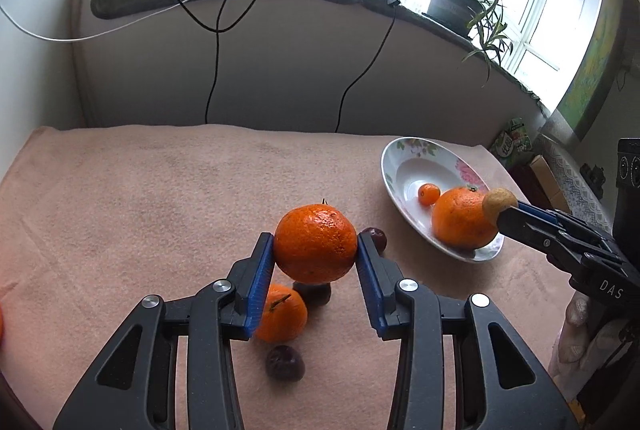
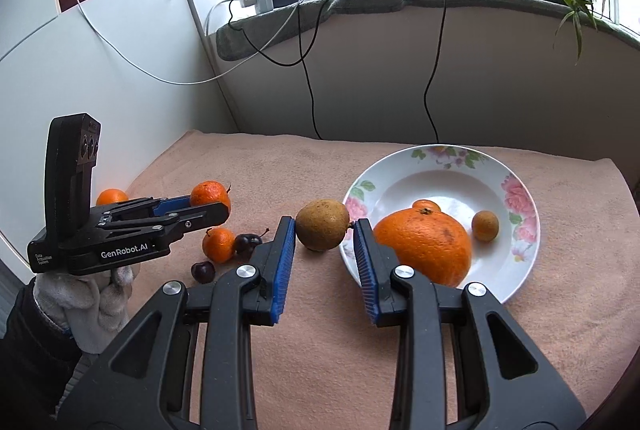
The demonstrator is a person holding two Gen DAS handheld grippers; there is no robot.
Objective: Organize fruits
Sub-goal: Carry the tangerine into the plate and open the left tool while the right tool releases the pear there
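Blue ribbed pads [image 1: 262, 286] line both black grippers. The left gripper [image 1: 316, 250] clamps a bright orange mandarin [image 1: 315, 242]; the right gripper [image 2: 324, 230] clamps a brown-green fruit [image 2: 322, 224]. At two o'clock, the white plate [image 2: 516, 222] shows pink flowers and green leaves. Dark red cherries [image 2: 203, 272] dot the peach cloth [image 1: 160, 197].

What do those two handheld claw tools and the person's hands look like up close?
Both the left gripper and the right gripper are black plastic frames with silver rivets and ribbed blue finger pads. The left one reads "GenRobot.AI", with an upright black camera block; the right reads "DAS". A pale fuzzy glove and dark sleeve cover the left hand.
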